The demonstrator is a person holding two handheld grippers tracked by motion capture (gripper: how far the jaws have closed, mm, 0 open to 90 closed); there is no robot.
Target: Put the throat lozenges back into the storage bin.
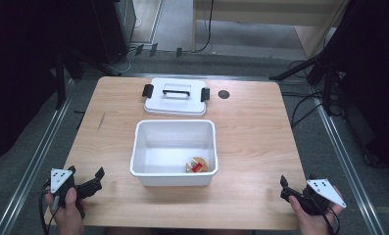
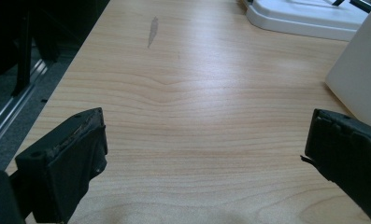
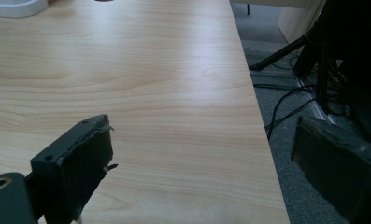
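White bin (image 1: 148, 147), mid-table, small tan-and-red item (image 1: 197, 165) inside; lid (image 1: 175, 105) beyond; left gripper (image 1: 86, 182) and right gripper (image 1: 283, 188) at near corners, well apart, jaws spread, empty

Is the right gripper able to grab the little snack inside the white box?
Probably yes: the white box is open, its lid behind it, and the snack lies in the corner nearest the right gripper.
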